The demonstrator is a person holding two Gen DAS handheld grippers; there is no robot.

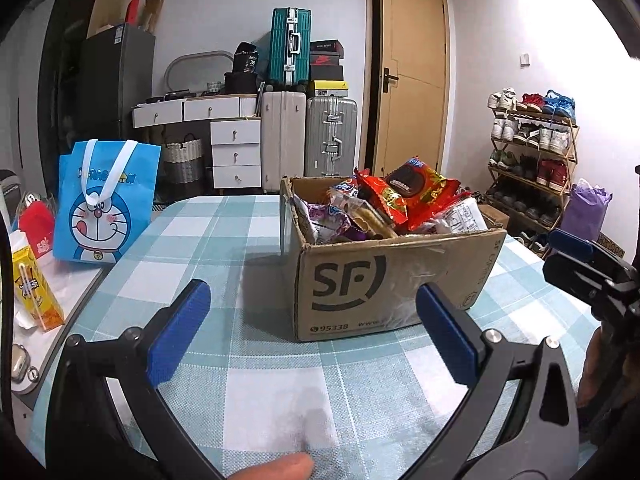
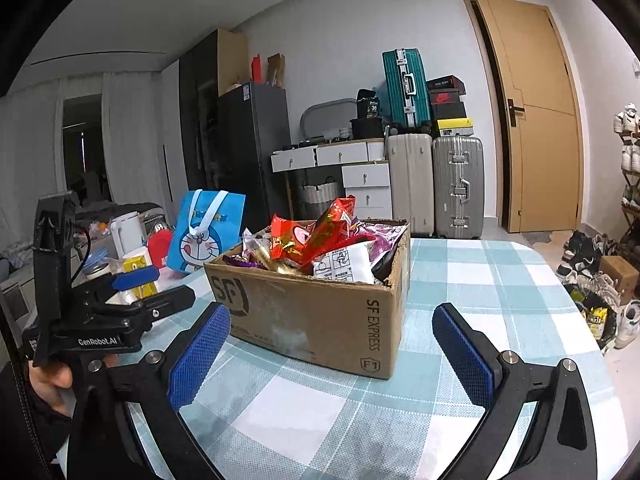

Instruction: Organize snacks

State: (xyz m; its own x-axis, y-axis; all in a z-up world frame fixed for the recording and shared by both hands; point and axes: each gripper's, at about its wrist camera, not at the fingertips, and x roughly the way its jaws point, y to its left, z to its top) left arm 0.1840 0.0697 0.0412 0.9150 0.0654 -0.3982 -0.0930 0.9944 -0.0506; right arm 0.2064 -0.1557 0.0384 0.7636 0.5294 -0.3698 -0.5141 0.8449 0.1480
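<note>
A: Item one, cardboard box; where does it stand?

B: On the checked tablecloth; snack packets heaped above its rim; red packets uppermost, purple ones and a white one beneath; blue cartoon bag well to the box's left, by the yellow drink carton.

A: Item two, your grippers?

B: My left gripper hangs before the box, fingers spread wide, grasping nothing; my right gripper likewise released and empty, before the box's right corner.

A: Hazards?

B: In my judgement, the heap is loose; pulling one red packet may drag its neighbours over the rim; glossy wrappers may slip from the pads; a hard squeeze would crush what is inside; nudging the box could shift it on the cloth.
</note>
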